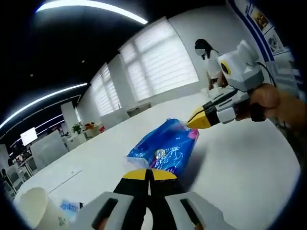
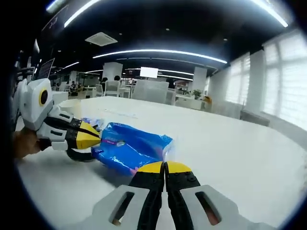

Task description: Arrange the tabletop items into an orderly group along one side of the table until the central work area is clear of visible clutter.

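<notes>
A blue plastic packet (image 1: pixel 165 148) with pink corners lies across the middle of the white table (image 1: pixel 240 163). My left gripper (image 1: pixel 149 173) is shut, and its yellow tips pinch the packet's near edge. My right gripper (image 1: pixel 197 120) comes in from the right, held by a hand (image 1: pixel 268 100), and is shut at the packet's far pink corner. In the right gripper view the packet (image 2: pixel 129 148) lies just ahead of my shut right gripper (image 2: pixel 164 166). My left gripper (image 2: pixel 91 136) meets the packet's opposite end there.
A paper cup (image 1: pixel 36 208) stands near the table edge beside a small blue-printed item (image 1: pixel 69 207). A flat white piece (image 1: pixel 62 179) lies further off. A dark ring shape (image 2: pixel 79 155) sits under the left gripper. A person (image 1: pixel 206 50) stands by the windows.
</notes>
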Tool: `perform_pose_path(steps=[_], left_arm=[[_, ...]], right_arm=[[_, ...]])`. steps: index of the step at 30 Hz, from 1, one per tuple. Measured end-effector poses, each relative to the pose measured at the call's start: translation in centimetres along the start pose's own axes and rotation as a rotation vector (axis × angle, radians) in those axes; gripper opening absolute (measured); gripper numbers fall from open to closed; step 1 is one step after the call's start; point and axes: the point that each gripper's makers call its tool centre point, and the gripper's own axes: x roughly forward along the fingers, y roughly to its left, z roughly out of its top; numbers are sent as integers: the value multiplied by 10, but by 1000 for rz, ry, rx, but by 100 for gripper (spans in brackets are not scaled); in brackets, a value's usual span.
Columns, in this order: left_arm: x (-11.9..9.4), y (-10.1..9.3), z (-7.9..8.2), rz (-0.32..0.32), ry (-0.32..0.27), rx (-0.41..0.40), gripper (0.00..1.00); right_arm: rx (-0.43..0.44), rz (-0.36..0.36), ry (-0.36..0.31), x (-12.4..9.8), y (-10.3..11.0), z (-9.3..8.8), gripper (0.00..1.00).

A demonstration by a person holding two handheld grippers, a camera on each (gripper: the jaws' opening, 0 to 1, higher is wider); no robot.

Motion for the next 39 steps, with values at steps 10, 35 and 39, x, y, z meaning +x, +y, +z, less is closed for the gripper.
perform_pose_path(steps=[10, 35, 39], left_arm=[[1, -2, -10, -10, 34, -4, 0], [-2, -4, -14, -4, 41, -12, 4], [-4, -4, -13, -3, 46, -5, 6]], right_arm=[[28, 16, 18, 7, 3, -15, 0], [43, -2, 37, 4, 0, -23, 2], [47, 0, 30, 2, -1, -21, 2]])
